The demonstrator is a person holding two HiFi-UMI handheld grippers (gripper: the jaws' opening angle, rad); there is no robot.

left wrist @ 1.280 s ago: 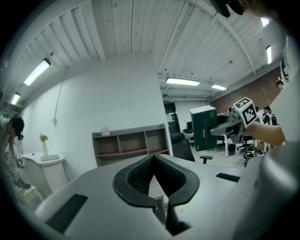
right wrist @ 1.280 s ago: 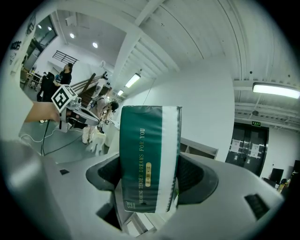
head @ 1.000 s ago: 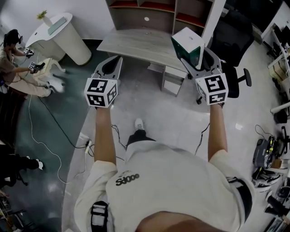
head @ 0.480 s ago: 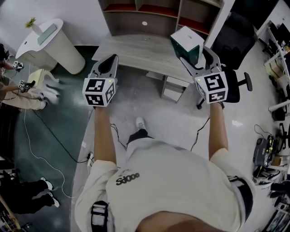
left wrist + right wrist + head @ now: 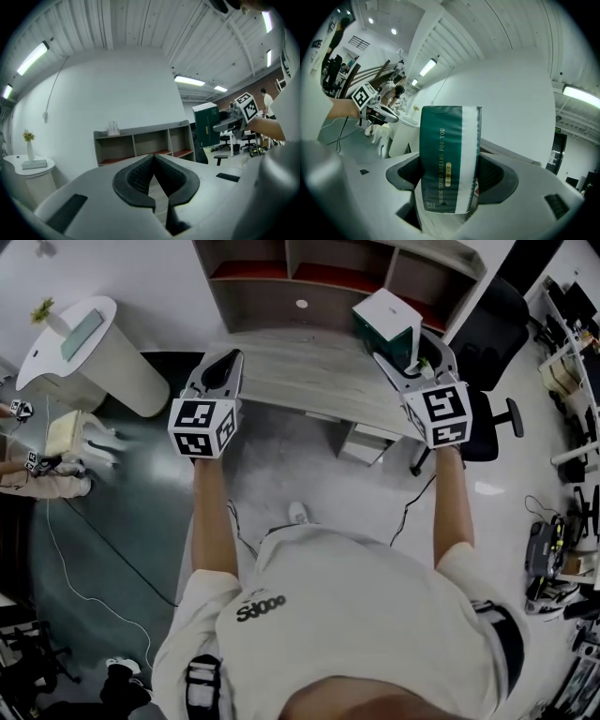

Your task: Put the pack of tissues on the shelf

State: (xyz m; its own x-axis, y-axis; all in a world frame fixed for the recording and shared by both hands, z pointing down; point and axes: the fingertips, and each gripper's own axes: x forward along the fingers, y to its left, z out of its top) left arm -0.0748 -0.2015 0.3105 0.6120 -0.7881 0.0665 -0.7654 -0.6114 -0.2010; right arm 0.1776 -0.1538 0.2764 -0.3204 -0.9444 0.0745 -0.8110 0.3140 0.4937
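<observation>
My right gripper [image 5: 411, 351] is shut on a green and white pack of tissues [image 5: 386, 321], held upright over the far right part of the grey desk [image 5: 309, 367]. In the right gripper view the pack of tissues [image 5: 449, 159] stands between the jaws and fills the middle. The shelf [image 5: 337, 273] is a low wood unit with open compartments behind the desk; the same shelf [image 5: 143, 143] shows straight ahead in the left gripper view. My left gripper [image 5: 221, 368] is shut and empty, level with the desk's left end.
A white round stand [image 5: 89, 352] with a small plant sits at the left. A black office chair [image 5: 483, 343] stands right of the desk. A drawer unit [image 5: 364, 442] sits under the desk. Cables run over the floor [image 5: 112, 531].
Both grippers and the person have moved forward toward the desk and shelf. The pack now hangs over the desk, close to the shelf front.
</observation>
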